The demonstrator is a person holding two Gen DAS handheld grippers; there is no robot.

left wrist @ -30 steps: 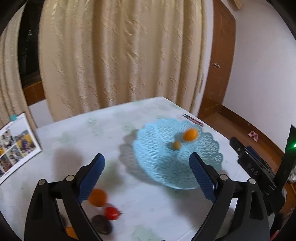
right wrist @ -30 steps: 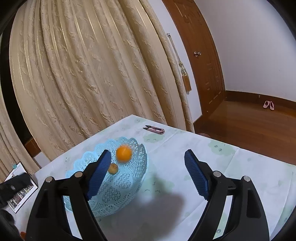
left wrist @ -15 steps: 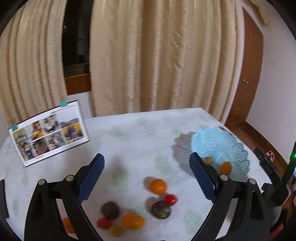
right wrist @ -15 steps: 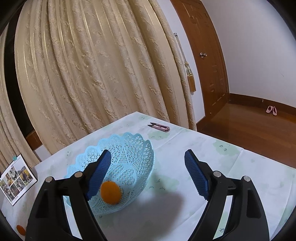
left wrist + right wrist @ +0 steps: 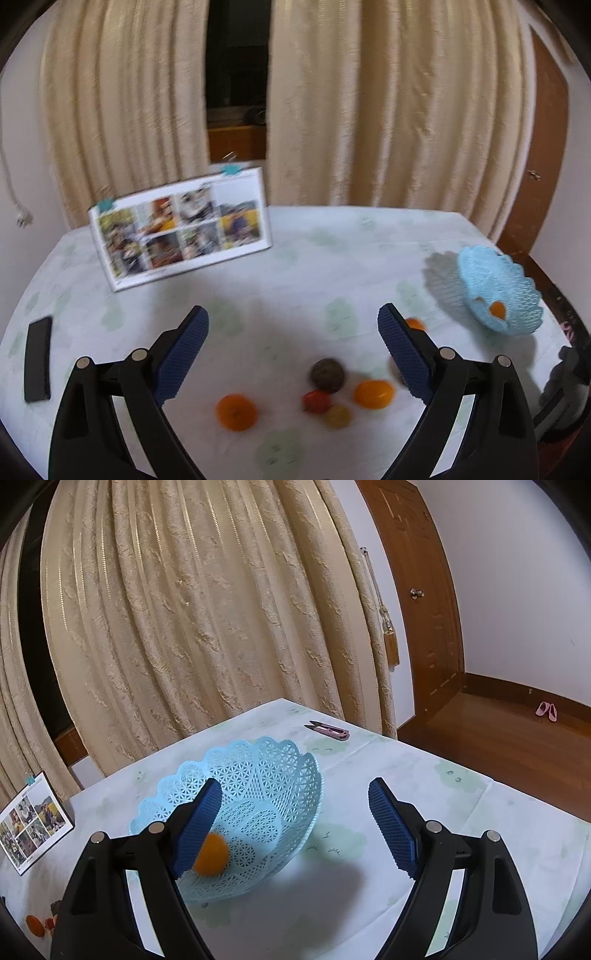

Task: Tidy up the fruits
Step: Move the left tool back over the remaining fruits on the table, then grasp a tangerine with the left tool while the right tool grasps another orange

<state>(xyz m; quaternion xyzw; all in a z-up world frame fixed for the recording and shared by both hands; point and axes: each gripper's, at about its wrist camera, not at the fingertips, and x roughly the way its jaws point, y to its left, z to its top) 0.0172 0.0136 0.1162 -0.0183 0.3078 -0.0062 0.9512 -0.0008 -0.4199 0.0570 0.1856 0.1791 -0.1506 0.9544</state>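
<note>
— Biggest first? Table [image 5: 295,266] under a pale cloth with faint green prints, cream curtains [image 5: 192,627] behind it, brown door [image 5: 424,590] off to the right.

— Then the grippers? Left gripper [image 5: 293,332] held above the table, blue pads spread wide, nothing between them. Right gripper [image 5: 295,812] likewise spread apart and gripping nothing, hovering over the near side of the basket.

— And the basket? Light blue lattice basket [image 5: 266,775] near the table's right end, one orange fruit [image 5: 212,854] lying inside, partly hidden behind the right gripper's left pad.

— Standing at the back? Photo calendar [image 5: 181,225], upright, near the table's far left edge. Dark flat bar [image 5: 37,358] lying near the left edge.

— Loose fruit? Clustered on the cloth below the left gripper, well apart from the basket: round orange [image 5: 236,411] alone on the left; dark brownish fruit [image 5: 327,374] with a small red tomato [image 5: 316,401] just beside it; oval orange-yellow fruit [image 5: 373,394] to the right; small yellowish fruit [image 5: 338,416] nearest the camera. Another orange piece [image 5: 414,324] peeking out behind the right finger. All somewhat blurred.

— Smallest? Pink thread snips [image 5: 328,731] near the far edge beyond the basket; pink slippers [image 5: 546,710] on the wooden floor.
</note>
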